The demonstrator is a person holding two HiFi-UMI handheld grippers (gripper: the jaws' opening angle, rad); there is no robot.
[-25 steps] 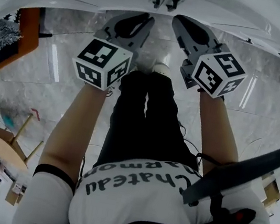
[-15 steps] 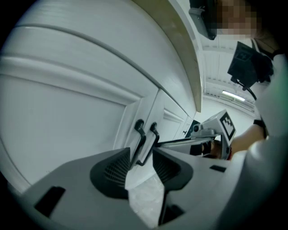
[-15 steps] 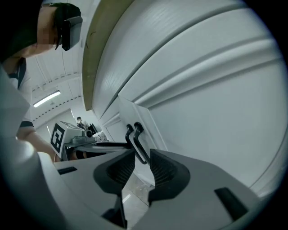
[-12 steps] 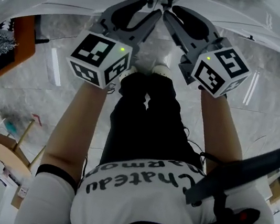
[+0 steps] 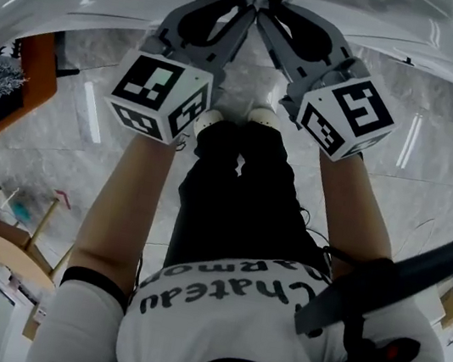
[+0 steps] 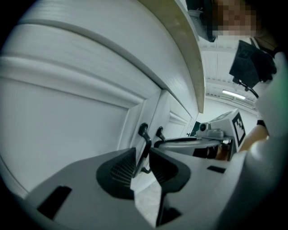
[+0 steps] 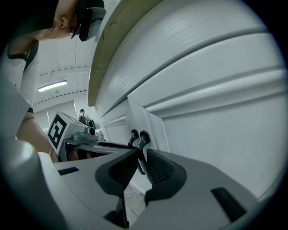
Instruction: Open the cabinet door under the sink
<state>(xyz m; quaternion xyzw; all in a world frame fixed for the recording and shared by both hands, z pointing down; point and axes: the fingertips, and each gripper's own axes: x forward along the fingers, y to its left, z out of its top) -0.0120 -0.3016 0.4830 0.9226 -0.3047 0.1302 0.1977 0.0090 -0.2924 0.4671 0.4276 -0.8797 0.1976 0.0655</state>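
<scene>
Two white cabinet doors (image 6: 67, 134) meet under the countertop edge (image 6: 189, 58), each with a black handle. In the left gripper view, the left door's handle (image 6: 145, 143) stands between the jaws of my left gripper (image 6: 143, 157). Those jaws are closing, and a sliver of white still shows beside the handle. In the right gripper view, my right gripper (image 7: 141, 157) is shut on the right door's handle (image 7: 143, 139), with the left handle (image 7: 133, 134) just beside it. In the head view, the left gripper (image 5: 243, 7) and right gripper (image 5: 268, 11) converge tip to tip at the door seam, hiding the handles.
The person's legs and shoes (image 5: 238, 161) stand directly below the doors on the marble floor (image 5: 88, 135). An orange-edged board (image 5: 29, 74) lies at the left, a wooden stool (image 5: 11, 234) at the lower left, and a dark flat object (image 5: 418, 268) at the right.
Both grippers have moved up and inward from below the doors to the two handles. The left jaws now straddle their handle, and the right jaws have closed on theirs.
</scene>
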